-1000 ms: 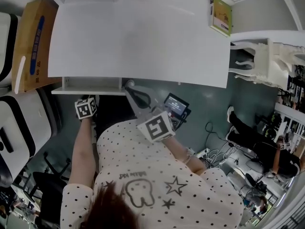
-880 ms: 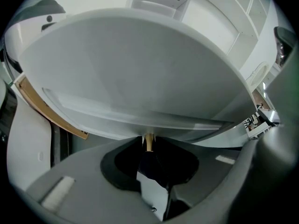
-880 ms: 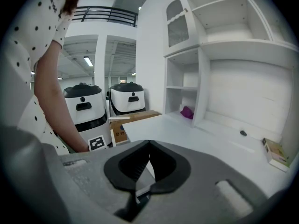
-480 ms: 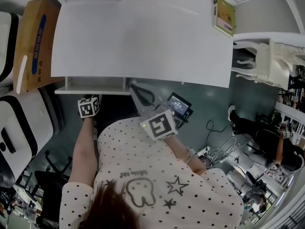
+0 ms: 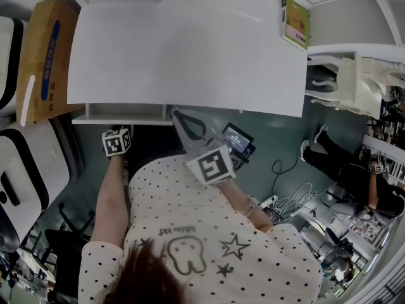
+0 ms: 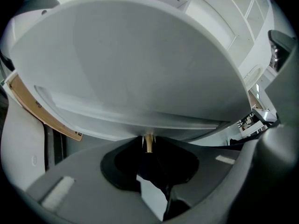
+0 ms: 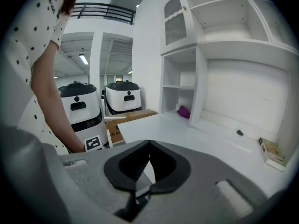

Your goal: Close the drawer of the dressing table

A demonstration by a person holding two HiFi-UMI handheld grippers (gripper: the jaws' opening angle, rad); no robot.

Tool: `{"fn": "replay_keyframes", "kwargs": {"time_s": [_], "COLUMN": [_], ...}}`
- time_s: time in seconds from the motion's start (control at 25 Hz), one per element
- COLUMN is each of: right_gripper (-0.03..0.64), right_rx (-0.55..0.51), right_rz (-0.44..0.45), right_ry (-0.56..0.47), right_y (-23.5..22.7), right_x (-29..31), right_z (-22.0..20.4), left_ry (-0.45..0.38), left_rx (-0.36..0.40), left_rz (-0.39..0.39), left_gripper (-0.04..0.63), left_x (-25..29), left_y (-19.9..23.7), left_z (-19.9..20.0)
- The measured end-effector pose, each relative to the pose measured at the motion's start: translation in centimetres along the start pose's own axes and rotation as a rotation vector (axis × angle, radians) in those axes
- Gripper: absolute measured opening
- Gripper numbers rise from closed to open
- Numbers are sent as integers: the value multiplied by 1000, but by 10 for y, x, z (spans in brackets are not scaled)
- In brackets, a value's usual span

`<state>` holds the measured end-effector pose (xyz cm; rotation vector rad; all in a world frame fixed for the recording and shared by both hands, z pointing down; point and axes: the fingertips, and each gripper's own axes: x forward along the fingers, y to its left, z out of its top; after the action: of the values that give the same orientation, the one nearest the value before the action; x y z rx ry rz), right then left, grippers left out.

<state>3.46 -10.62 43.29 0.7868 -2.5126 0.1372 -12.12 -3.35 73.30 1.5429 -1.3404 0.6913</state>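
The white dressing table [image 5: 190,49] fills the top of the head view. Its drawer [image 5: 120,120] sticks out a little from under the table's near edge at the left. My left gripper [image 6: 148,141] is at the drawer's front, shut on the thin brass stem of the drawer knob [image 6: 148,143]. In the head view only its marker cube [image 5: 116,143] shows, just below the drawer. My right gripper [image 5: 174,114] reaches to the drawer's right corner, shut with nothing between its jaws. The same shut right gripper [image 7: 148,143] points over the tabletop [image 7: 187,129].
A cardboard box [image 5: 44,56] and white machines [image 5: 25,170] stand left of the table. A small green box [image 5: 293,21] lies on the table's far right. A white chair [image 5: 345,84], a screen device [image 5: 235,139], floor cables [image 5: 291,201] and a person [image 5: 354,176] are to the right.
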Motion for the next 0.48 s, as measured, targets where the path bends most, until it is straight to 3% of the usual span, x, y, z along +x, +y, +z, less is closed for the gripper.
{"fn": "replay_keyframes", "kwargs": {"time_s": [0.48], "right_gripper": [0], "right_rx": [10], "right_rz": [-19], "right_ry": [-6], "right_y": [-12], "right_x": [5], "right_z": [6], "left_ry": [9], "left_rx": [-13], "left_rz": [5], "left_gripper": [86], "left_x": [5], "left_y": [1], "left_z": [12]}}
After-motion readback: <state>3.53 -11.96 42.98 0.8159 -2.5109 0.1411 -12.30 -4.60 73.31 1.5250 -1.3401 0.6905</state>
